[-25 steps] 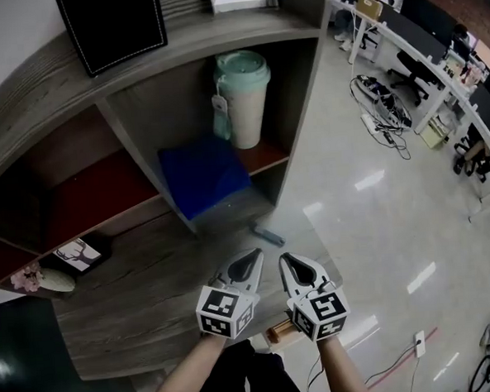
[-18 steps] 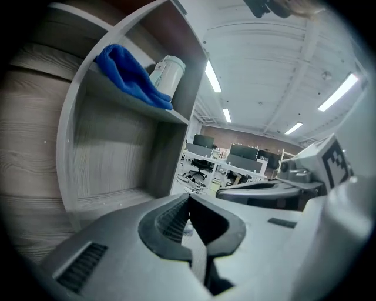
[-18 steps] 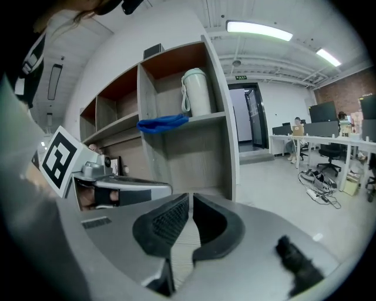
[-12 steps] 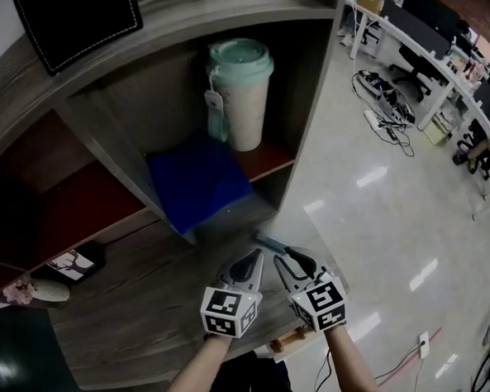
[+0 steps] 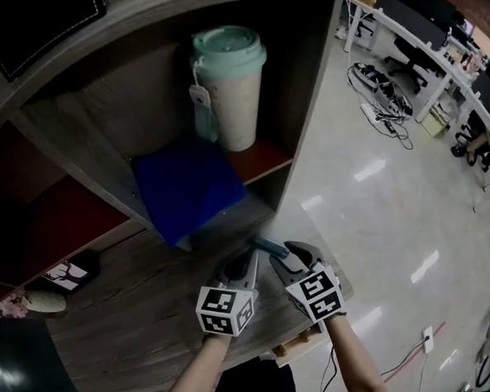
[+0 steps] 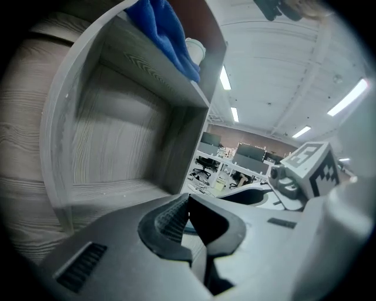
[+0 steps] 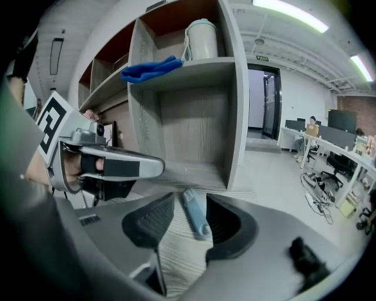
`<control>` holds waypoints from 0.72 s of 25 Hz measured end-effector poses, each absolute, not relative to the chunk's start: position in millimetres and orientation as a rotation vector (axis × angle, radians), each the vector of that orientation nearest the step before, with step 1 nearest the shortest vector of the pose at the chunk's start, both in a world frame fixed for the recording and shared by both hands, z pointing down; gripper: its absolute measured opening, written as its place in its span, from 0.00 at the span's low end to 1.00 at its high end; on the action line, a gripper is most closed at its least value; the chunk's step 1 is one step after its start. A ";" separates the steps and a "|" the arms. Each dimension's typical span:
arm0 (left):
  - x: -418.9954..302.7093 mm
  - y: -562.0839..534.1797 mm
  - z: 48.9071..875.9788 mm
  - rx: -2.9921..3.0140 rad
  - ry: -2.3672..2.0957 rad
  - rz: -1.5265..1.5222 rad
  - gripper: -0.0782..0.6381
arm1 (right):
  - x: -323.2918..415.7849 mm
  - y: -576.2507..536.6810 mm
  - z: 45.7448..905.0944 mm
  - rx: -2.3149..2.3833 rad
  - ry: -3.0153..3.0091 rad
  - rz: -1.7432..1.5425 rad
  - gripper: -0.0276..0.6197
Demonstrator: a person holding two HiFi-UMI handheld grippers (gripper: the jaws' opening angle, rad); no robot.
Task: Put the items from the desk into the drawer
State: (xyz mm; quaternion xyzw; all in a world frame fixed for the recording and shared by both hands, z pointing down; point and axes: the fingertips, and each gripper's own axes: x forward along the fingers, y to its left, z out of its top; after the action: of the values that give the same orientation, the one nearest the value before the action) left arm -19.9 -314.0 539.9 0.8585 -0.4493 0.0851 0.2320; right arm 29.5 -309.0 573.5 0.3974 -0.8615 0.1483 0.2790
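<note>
As I look down from the head camera, the slim blue tool [image 5: 269,247] lies flat on the desk [image 5: 129,331], close to the desk's 3 o'clock edge and just in front of the shelf unit [image 5: 305,88]. My right gripper [image 5: 288,255] has its jaws spread. In the right gripper view the tool [image 7: 195,216] lies on the wood between them, unpinched, its length running toward 12 o'clock. My left gripper [image 5: 243,267] sits just beside the right one, at its 9 o'clock, with its jaws pressed together on nothing. Up at 12 o'clock, a blue cloth [image 5: 182,186] lies at the front edge of a shelf board. A pale green lidded cup [image 5: 231,84] stands behind it.
</note>
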 end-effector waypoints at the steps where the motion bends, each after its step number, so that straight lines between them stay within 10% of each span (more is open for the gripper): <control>1: -20.0 -315.0 541.4 2.356 -1.234 0.233 0.12 | 28.7 -310.4 577.2 1.047 -2.304 0.407 0.32; 18: -25.5 -325.0 563.1 2.306 -1.228 0.234 0.12 | 23.2 -325.4 635.6 0.750 -2.081 0.281 0.35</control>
State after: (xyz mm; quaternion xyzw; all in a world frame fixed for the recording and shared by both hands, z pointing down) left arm -25.5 -325.0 563.1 0.8498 -0.4524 0.0863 0.2564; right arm 23.2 -325.4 635.6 0.3020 -0.8379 0.1131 0.4404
